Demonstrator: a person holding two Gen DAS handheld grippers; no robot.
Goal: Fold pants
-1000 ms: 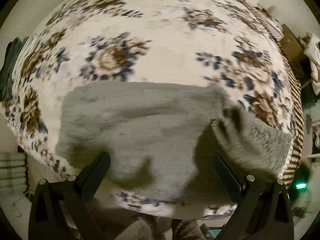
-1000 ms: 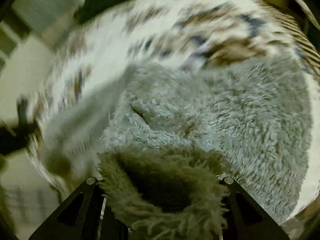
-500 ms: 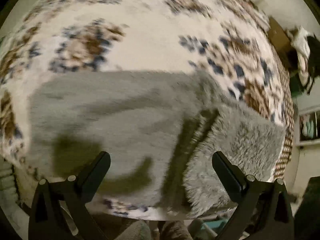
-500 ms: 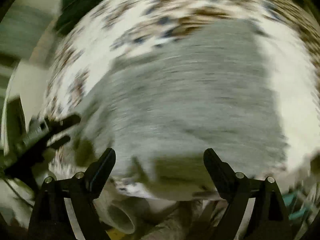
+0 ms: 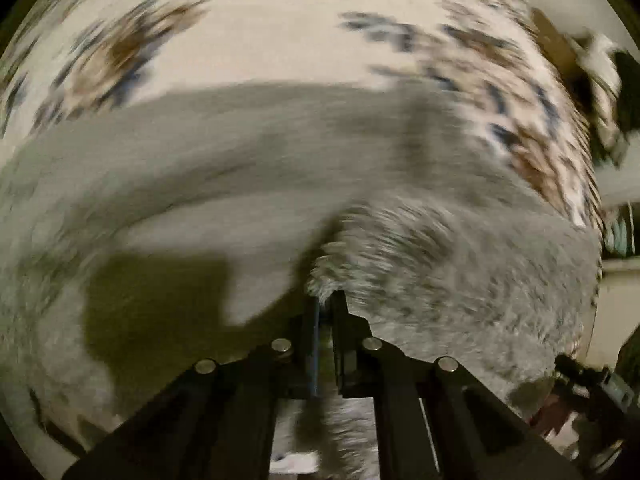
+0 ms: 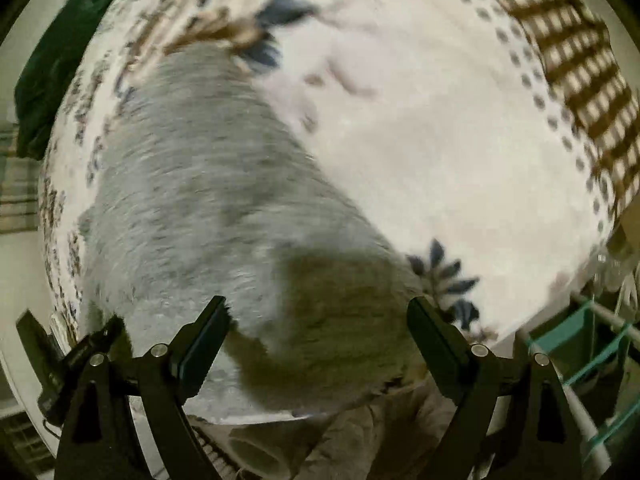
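The grey fleece pants (image 5: 280, 184) lay spread on a cream blanket printed with brown and blue flowers (image 5: 280, 40). In the left wrist view the left gripper (image 5: 325, 300) had its two black fingers brought together, with only a thin slit between them. A fuzzy, turned-over edge of the pants sat right at the fingertips, and some grey pile showed in the slit lower down, so the fingers pinched that edge. Ahead of the fingertips and off to their left, the flat, smoother face of the garment stretched away, crossed by the gripper's dark shadow. To the right of the fingertips the shaggy folded-over part bulged up. The view was smeared by motion.

In the right wrist view the right gripper (image 6: 318, 320) stood with its fingers spread wide and nothing pressed between them. The pants (image 6: 200, 184) ran from just ahead of the gap between the fingers away to the upper left, and the near end lay in the gripper's shadow. Bare blanket (image 6: 440, 140) filled the area ahead of the right finger. Its brown checked border (image 6: 576, 64) curved round the far right. A dark green cloth bundle (image 6: 60, 64) lay far beyond the left finger at the blanket's edge.
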